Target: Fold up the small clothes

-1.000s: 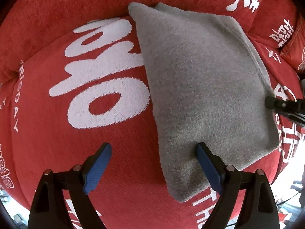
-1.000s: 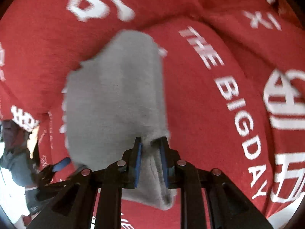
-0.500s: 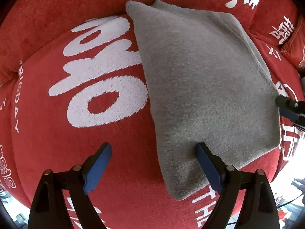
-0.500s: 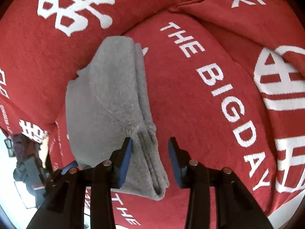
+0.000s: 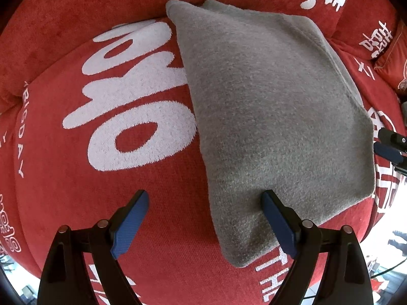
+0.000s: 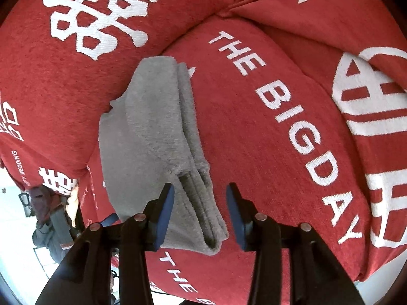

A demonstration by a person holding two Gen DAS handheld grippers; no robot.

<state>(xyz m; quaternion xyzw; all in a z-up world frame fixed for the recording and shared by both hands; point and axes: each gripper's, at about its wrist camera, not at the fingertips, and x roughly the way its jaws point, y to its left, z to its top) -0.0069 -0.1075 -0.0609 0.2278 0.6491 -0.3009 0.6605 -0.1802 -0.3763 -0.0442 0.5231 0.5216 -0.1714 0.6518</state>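
A grey fleece garment (image 5: 274, 117) lies folded flat on a red sofa seat; the right wrist view shows its stacked layered edge (image 6: 157, 147). My left gripper (image 5: 203, 208) is open, hovering over the garment's near left edge, with its right finger over the cloth and its left finger over the red seat. My right gripper (image 6: 201, 200) is open and empty, its fingers on either side of the folded edge, holding nothing. The right gripper's tip shows at the right rim of the left wrist view (image 5: 391, 145).
The red sofa cover (image 5: 101, 178) carries large white letters and characters. Back cushions (image 6: 101, 25) rise behind the seat. The seat's front edge (image 6: 203, 279) drops off close to the garment. A person and the floor (image 6: 48, 216) show at the lower left.
My right gripper opened and let go of the garment's folded edge, then drew back a little. The garment settled flat. My left gripper stayed open and hardly moved.
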